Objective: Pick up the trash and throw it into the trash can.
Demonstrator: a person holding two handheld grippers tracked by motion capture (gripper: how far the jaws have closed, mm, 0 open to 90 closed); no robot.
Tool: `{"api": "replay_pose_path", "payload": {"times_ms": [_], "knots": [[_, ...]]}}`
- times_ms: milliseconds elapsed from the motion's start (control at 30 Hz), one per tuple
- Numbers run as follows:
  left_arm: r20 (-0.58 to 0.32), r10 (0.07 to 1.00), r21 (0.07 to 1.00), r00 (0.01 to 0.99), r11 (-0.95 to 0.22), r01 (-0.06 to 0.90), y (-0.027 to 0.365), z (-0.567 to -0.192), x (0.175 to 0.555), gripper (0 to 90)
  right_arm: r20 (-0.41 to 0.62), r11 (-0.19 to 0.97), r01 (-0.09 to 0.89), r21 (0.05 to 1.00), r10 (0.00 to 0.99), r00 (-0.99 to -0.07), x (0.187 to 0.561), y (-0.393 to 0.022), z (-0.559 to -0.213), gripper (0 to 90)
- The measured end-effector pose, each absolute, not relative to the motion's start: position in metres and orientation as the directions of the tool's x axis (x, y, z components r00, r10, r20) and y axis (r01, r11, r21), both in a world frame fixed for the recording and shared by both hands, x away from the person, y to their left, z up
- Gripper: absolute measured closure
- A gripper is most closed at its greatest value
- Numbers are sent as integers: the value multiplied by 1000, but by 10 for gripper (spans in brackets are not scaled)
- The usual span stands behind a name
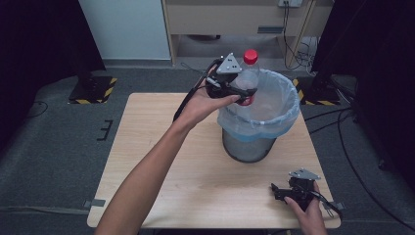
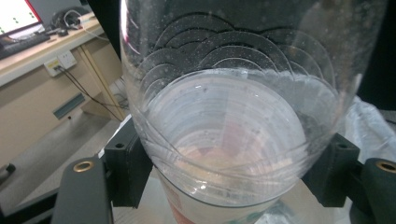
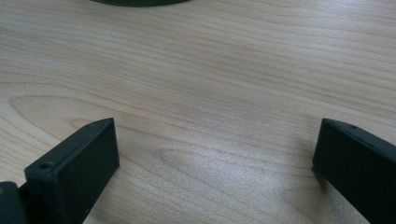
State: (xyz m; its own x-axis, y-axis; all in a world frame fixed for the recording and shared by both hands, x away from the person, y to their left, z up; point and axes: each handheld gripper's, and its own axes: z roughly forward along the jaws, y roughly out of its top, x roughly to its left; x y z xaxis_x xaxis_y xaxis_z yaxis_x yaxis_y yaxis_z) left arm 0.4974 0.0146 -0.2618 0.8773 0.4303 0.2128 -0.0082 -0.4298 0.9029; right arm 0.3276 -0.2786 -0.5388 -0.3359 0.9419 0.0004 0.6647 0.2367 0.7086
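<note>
Wooden table (image 1: 161, 161): left gripper (image 1: 234, 91) clamps plastic bottle (image 1: 247, 78) over bin rim (image 1: 274, 125); off-centre release risks bounce-out; right gripper (image 1: 281, 192) wide, empty.

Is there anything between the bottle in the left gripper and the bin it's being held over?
Nothing visible. The left gripper holds the clear bottle upright over the near-left rim of the lined bin, whose mouth is open with no lid. The bin's inside looks free of anything reaching the rim.
</note>
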Motion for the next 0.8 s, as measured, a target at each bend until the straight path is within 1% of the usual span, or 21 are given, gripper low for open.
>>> {"api": "replay_pose_path", "payload": {"times_ms": [433,533,567,600,800], "knots": [[202,444,884,873,-466,33,11,-272,508,270,0,238,664,709,941,-337,328,-279,-539,3],[206,445,879,872,-475,34,10,-273,509,244,1,238,664,709,941,-338,328,-279,-539,3],[212,443,876,871,-480,31,10,-273,508,211,1,239,664,708,941,-339,328,-279,-539,3],[215,440,875,872,-483,28,10,-274,508,198,1,239,664,709,941,-339,327,-279,-539,3],[221,448,883,867,-470,18,13,-269,502,188,-1,242,662,709,940,-343,327,-279,-539,3]]}}
